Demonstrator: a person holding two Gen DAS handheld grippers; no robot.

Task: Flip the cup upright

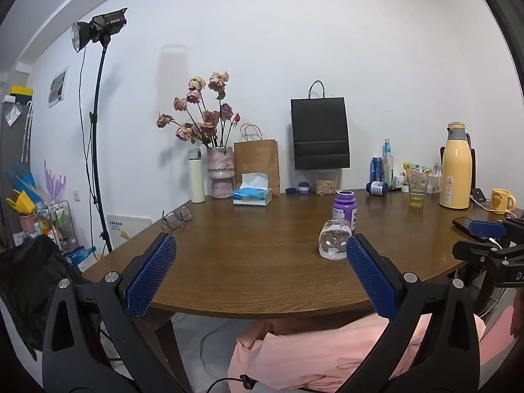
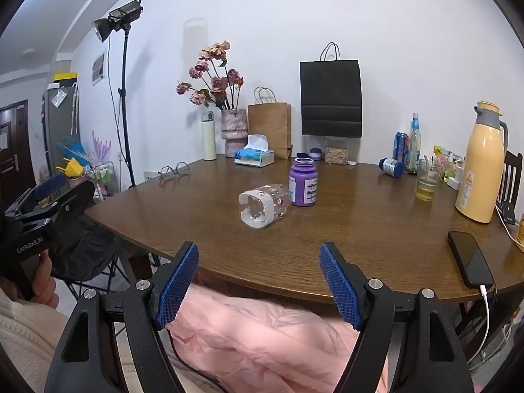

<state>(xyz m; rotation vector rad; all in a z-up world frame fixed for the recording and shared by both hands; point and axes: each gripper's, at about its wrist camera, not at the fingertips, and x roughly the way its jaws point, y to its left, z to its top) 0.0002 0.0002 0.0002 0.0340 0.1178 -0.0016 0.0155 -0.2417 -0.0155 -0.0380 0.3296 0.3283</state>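
the clear cup (image 2: 264, 209) is lying on its side mid-table (image 2: 360, 245), touching the purple jar (image 2: 303, 182), while both tools, left (image 1: 261, 273) and right (image 2: 258, 283), are hovering apart and empty at the near edge, seemingly readying a grasp.

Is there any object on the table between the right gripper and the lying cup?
No. In the right wrist view, only bare wooden table lies between the open right gripper and the clear cup on its side.
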